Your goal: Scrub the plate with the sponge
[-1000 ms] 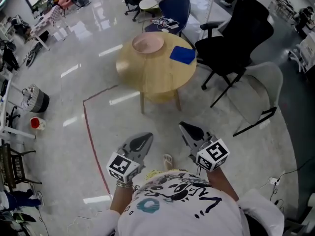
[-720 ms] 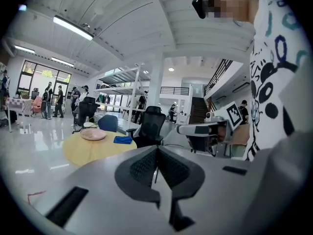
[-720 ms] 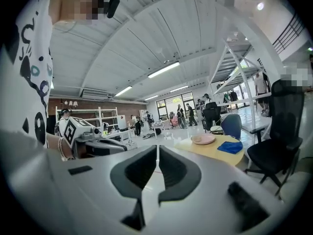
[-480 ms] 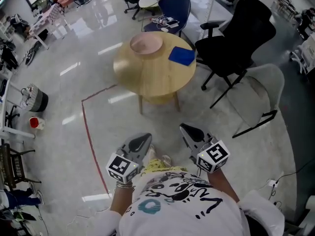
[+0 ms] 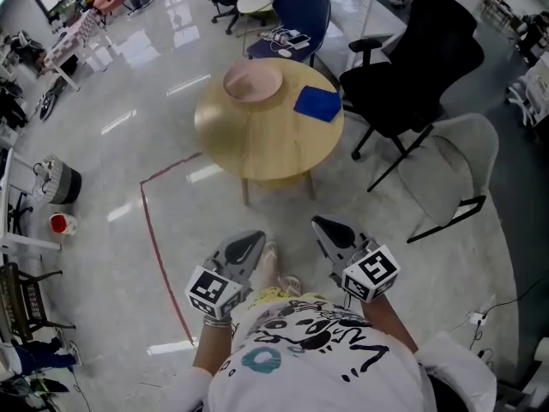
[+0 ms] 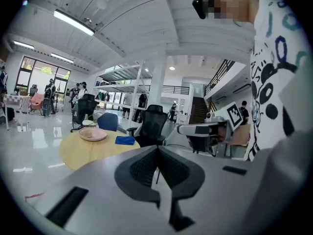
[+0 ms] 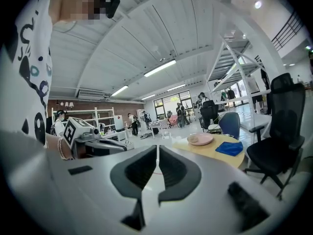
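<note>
Both closed, empty, left tongs (image 5: 255, 239), right tongs (image 5: 319, 223), plate (image 5: 253, 82) near sponge (image 5: 317, 103), ceiling lights (image 6: 73, 22), gripper views only

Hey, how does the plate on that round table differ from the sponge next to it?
The plate is pale pink and round; the sponge is blue and roughly square. The plate has a raised rim, while the sponge lies flat. The plate looks the wider of the two. In the head view the plate sits to the left, the sponge nearer the black chair. Both rest on the wooden table, apart from each other.
</note>
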`<state>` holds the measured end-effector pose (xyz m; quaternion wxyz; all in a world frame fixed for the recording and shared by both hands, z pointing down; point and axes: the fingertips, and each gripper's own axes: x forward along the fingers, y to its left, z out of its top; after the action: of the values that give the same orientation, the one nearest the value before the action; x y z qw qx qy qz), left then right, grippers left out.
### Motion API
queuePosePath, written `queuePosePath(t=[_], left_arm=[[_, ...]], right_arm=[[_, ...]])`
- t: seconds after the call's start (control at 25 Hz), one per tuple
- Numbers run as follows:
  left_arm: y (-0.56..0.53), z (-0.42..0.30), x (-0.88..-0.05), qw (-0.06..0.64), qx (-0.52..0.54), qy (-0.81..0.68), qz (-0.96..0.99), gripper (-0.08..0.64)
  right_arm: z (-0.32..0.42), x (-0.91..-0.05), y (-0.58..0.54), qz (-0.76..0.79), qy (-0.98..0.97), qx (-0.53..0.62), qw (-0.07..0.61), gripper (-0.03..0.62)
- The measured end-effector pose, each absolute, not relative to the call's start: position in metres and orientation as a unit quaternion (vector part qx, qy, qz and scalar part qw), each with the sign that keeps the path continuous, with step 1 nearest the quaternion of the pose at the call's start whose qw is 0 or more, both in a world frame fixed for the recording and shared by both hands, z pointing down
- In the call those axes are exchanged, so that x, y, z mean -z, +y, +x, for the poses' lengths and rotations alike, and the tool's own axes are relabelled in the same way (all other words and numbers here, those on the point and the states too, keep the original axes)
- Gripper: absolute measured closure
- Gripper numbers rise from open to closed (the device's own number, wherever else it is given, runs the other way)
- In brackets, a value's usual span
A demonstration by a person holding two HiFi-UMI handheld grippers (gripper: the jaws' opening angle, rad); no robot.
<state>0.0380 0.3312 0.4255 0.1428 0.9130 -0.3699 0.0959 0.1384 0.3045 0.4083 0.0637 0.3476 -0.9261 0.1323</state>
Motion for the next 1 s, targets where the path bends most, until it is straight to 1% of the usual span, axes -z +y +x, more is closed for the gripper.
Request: queuePosePath(t=[0.32,1.0], left_arm=[[0.269,0.017,-0.418,0.136,-0.090,-0.357,0.920,0.545],[0.161,-0.035,-0.403,0.110,-0.087,-0.321,0.937,0.545]], right_arm=[[0.113,-0.405,0.247,0.351,-0.924,-0.135,0.066,0.561],[0.060,-0.385,0.148,0.390,-0.912,-0.114,0.046,0.563]])
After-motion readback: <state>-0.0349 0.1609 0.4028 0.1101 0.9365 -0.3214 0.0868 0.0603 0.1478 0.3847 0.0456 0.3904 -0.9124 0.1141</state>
